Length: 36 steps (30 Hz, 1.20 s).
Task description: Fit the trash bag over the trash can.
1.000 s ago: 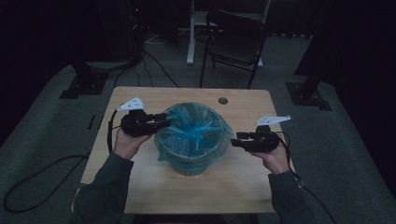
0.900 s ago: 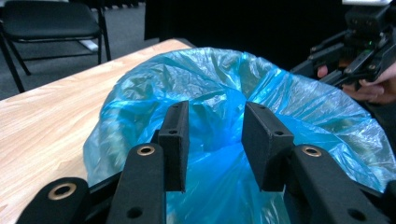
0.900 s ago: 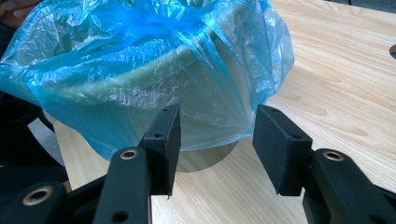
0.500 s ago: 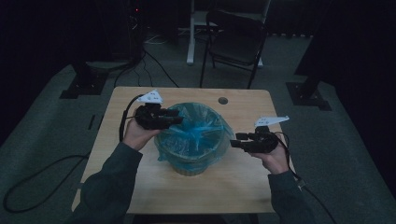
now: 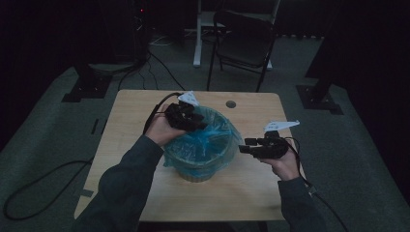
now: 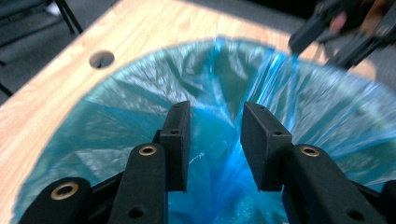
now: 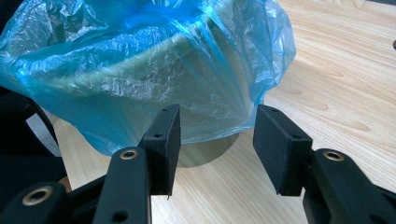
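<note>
A round bin (image 5: 199, 169) lined with a blue plastic bag (image 5: 212, 137) stands mid-table. My left gripper (image 5: 200, 121) hovers over the bin's far-left rim. In the left gripper view its jaws (image 6: 215, 112) stand apart above the bag's mouth (image 6: 116, 107), pressing nothing. My right gripper (image 5: 244, 148) waits at the bin's right side, open. In the right gripper view its jaws (image 7: 215, 116) frame the bag's hanging edge (image 7: 140, 70) and the bin's wall (image 7: 205, 156) without touching them.
The wooden table (image 5: 130, 125) has a round hole (image 5: 230, 104) near its far edge, behind the bin. A black chair (image 5: 244, 43) stands beyond the table. Cables (image 5: 43, 179) trail over the floor at the left.
My left gripper has moved from the bin's left side up and across to its far-left rim, over the bag's mouth. The right gripper has kept still.
</note>
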{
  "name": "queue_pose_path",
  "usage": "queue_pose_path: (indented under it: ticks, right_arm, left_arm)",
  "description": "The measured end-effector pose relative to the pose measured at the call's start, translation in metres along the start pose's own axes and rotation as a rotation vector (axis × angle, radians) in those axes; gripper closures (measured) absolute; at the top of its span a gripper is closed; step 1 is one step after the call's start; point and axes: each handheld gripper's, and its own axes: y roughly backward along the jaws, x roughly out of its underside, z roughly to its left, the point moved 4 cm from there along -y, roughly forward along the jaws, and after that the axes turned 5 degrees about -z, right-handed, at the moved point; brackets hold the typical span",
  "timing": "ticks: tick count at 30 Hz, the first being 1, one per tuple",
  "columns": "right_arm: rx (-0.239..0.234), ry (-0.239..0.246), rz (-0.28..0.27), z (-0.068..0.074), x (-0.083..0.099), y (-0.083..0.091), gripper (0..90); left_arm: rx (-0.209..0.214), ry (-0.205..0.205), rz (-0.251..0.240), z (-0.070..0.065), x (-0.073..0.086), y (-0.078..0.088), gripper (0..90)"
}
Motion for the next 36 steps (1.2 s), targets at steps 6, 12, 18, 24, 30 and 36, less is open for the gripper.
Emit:
queue_pose_path:
  ticks: [6, 12, 18, 24, 30, 36]
  right_arm:
    - [-0.001, 0.002, 0.003, 0.0, 0.001, -0.001, 51.1]
    - [-0.001, 0.002, 0.006, 0.0, 0.001, -0.001, 51.1]
    - [-0.002, 0.004, 0.005, 0.0, 0.001, 0.0, 51.1]
    - [-0.003, 0.002, 0.008, 0.0, 0.001, -0.001, 51.1]
    - [-0.029, 0.006, -0.004, 0.004, 0.0, 0.0, 51.3]
    - [-0.069, 0.005, -0.056, 0.007, -0.007, 0.004, 50.5]
  left_arm:
    - [-0.012, -0.041, 0.125, -0.003, 0.002, -0.02, 63.0]
    - [-0.04, -0.089, 0.257, -0.006, 0.005, -0.037, 62.5]
    - [-0.066, -0.111, 0.339, -0.007, 0.009, -0.05, 61.0]
    - [-0.095, -0.14, 0.405, -0.01, 0.012, -0.061, 59.9]
    - [-0.101, -0.149, 0.42, -0.011, 0.013, -0.063, 59.6]
    - [-0.107, -0.155, 0.421, -0.011, 0.013, -0.063, 59.6]
